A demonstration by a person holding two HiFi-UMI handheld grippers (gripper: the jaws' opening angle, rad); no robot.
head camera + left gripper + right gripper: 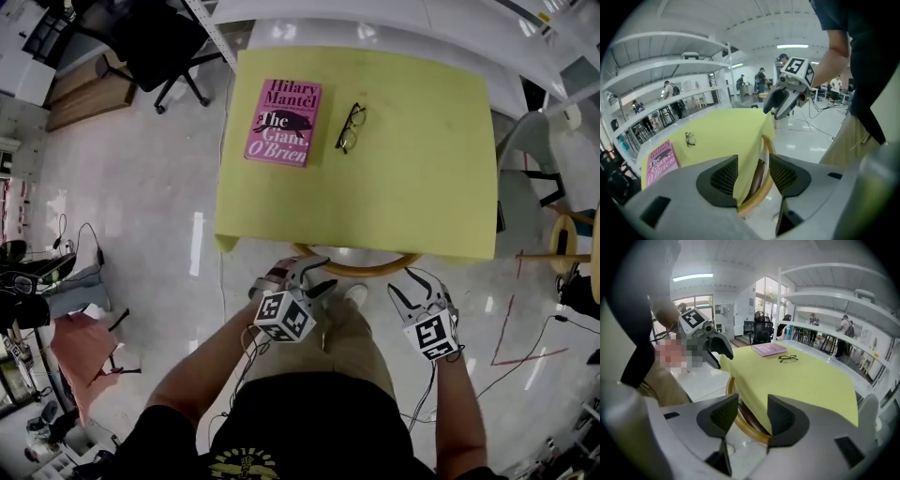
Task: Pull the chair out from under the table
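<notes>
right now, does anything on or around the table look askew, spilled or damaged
Nothing spilled or damaged. The pink book lies slightly skewed on the yellow tablecloth, with the glasses beside it; the chair is tucked underneath.

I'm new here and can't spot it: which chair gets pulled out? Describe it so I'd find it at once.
Find the big yellow table. From under its edge nearest the camera wearer pokes a curved light-wood rail: that is the chair. Unlike the black office chair standing free off the far left corner, it is tucked under the table.
</notes>
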